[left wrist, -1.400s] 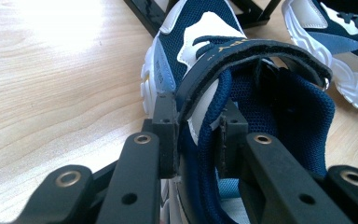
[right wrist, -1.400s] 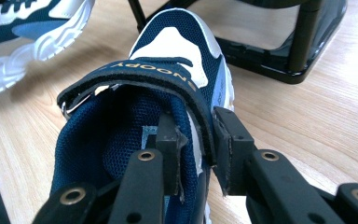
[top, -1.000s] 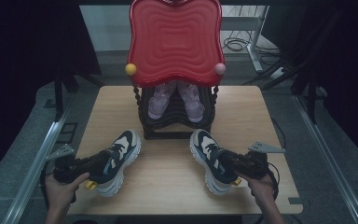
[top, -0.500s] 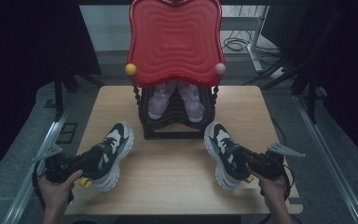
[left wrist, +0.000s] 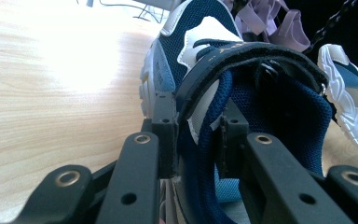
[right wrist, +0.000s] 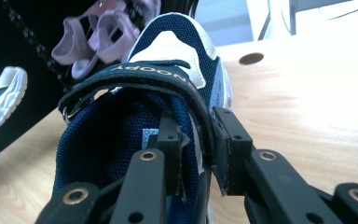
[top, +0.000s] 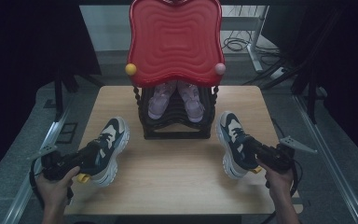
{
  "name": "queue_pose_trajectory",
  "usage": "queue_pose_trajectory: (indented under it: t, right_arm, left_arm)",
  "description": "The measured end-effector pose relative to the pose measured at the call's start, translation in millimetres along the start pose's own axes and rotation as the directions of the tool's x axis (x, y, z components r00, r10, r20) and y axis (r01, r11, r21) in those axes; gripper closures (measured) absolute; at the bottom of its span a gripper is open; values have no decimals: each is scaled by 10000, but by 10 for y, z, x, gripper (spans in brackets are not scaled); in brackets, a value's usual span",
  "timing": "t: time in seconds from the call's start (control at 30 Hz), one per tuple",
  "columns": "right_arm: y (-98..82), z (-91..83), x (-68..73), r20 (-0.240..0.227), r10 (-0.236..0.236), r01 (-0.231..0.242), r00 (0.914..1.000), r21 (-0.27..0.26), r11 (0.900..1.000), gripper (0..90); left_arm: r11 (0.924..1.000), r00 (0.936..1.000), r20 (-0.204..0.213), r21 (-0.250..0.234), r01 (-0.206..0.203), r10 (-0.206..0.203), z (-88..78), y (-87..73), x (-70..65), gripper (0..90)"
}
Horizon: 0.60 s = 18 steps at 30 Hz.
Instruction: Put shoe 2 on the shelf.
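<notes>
Two navy-and-white strap sneakers are held low over the wooden table. My left gripper is shut on the collar wall of the left sneaker, toe pointing away. In the left gripper view the left gripper has one jaw outside and one inside that left sneaker. My right gripper is shut on the right sneaker. In the right gripper view the right gripper pinches the right sneaker by its side wall under the strap.
A black shoe rack with a red wavy top stands at the table's far middle, between the two sneakers. A pair of lilac shoes sits on it. Cables lie on the floor behind, and metal rails run along both sides.
The right gripper has carried its sneaker to the right and a little farther from me. The left sneaker has shifted slightly to the left, so the two stand wider apart.
</notes>
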State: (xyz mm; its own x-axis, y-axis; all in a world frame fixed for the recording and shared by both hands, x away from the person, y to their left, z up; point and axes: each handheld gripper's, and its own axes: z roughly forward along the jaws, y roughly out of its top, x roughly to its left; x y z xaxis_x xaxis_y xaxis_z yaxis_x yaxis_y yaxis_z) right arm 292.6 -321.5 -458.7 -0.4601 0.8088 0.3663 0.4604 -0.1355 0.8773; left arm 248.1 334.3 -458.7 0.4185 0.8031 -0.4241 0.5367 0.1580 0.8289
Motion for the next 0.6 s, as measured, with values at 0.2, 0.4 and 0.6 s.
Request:
queue_pose_trajectory:
  t: [0.2,0.4,0.6]
  right_arm:
    - [134,25,-22,13,152,-151,9999,-395,9991,745]
    - [225,27,-16,-47,262,-265,9996,-768,9967,744]
    - [275,10,-39,76,264,-256,9996,-905,9956,744]
  left_arm:
    - [9996,9998,-44,-217,167,-168,9,59,28,738]
    - [9991,9997,-79,-354,237,-240,9,105,55,738]
    - [9990,9998,-68,-394,196,-199,27,148,59,737]
